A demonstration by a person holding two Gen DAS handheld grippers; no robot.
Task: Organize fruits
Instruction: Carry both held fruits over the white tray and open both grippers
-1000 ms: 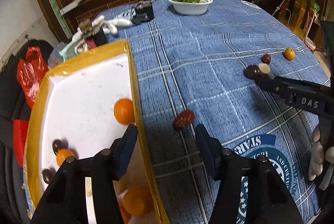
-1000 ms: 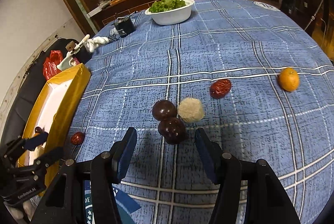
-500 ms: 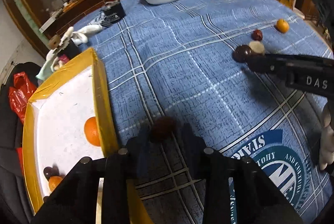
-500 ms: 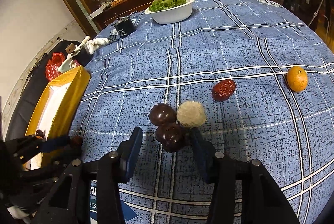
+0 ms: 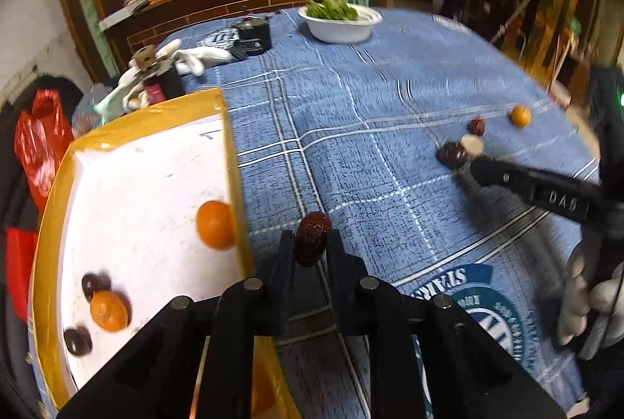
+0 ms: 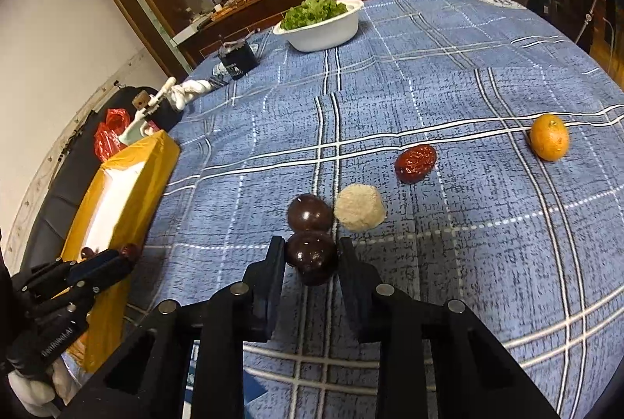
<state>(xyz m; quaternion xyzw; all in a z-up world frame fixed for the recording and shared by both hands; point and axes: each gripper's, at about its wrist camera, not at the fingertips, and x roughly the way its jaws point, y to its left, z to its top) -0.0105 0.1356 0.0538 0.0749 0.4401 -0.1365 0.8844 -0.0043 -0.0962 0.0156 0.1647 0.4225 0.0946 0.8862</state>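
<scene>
Left wrist view: left gripper (image 5: 311, 243), jaws closed tight on a red date (image 5: 312, 237), just beside the outer wall of the yellow-rimmed tray (image 5: 50, 185). Tray holds oranges and small dark fruits. Right wrist view: right gripper (image 6: 311, 257), jaws clamped on a dark round fruit (image 6: 312, 257) resting on the blue plaid tabletop (image 6: 448, 75). Touching it behind, a second dark fruit (image 6: 309, 213); beside that a pale beige ball (image 6: 360, 207). Farther right: another red date (image 6: 415, 163), then an orange (image 6: 548, 137), well apart.

"DAS" on right hand-held gripper (image 5: 477, 171).
</scene>
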